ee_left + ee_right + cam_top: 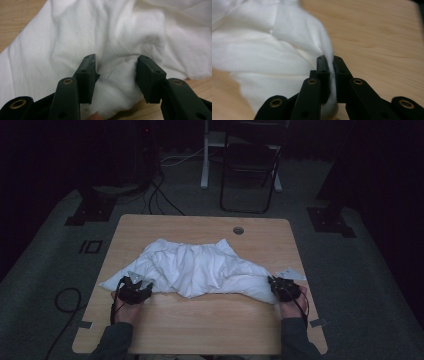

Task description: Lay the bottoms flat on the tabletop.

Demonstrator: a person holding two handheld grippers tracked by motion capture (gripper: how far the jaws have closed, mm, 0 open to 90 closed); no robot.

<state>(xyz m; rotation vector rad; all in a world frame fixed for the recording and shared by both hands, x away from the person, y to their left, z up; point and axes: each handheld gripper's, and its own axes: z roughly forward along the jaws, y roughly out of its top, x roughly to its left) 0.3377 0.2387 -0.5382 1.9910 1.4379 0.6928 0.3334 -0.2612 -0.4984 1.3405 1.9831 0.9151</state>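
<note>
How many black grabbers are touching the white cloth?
2. The left gripper sits at the white cloth's near-left edge, its fingers apart around a fold; the right gripper pinches the cloth's near-right corner.

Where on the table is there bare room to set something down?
Bare wood runs along the table's near edge between the two forearms, and along the far edge around the round hole. The middle is crowded by the white cloth, reaching nearly both side edges.

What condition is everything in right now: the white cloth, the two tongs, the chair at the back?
White cloth: crumpled, lying on the wooden table.
Left tongs: open, a fold of cloth bulging between them.
Right tongs: shut on the cloth's edge.
Folding chair: unfolded, standing on the floor.
</note>
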